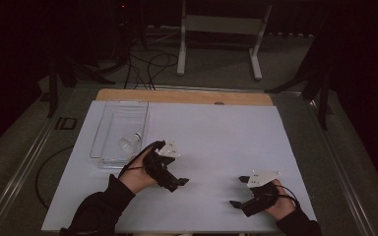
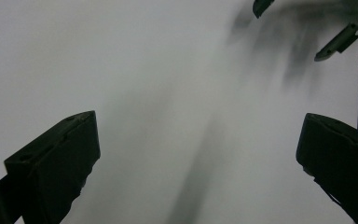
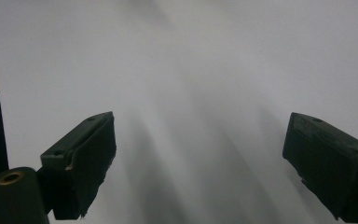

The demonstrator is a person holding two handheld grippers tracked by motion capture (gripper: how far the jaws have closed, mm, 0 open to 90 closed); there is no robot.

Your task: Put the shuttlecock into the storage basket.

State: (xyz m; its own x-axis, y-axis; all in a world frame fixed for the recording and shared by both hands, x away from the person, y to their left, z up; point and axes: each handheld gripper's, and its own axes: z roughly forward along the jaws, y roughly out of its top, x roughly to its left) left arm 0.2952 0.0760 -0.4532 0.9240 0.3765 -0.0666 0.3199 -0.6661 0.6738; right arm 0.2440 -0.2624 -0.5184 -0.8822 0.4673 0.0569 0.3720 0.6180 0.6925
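A clear plastic tray (image 1: 109,147) stands at the left of the white sheet (image 1: 216,132), with a small white bulb-shaped object (image 1: 130,143) lying near its front end. Just right of the tray's front corner, a hand holds my left gripper (image 1: 176,181), which points right across the sheet. My left gripper (image 2: 196,135) has its jaws wide apart over bare white sheet. My right gripper (image 1: 239,191) rests near the front right and points left. In its own view my right gripper (image 3: 196,135) is open with nothing between the jaws. The right gripper's fingertips (image 2: 338,42) show at the far top right of the left gripper view.
A strip of wooden tabletop (image 1: 187,96) shows behind the sheet. On the floor beyond are a white metal stand (image 1: 216,29), loose cables (image 1: 147,66) and dark tripod legs (image 1: 320,83). The sheet's front edge (image 1: 177,230) lies close to both forearms.
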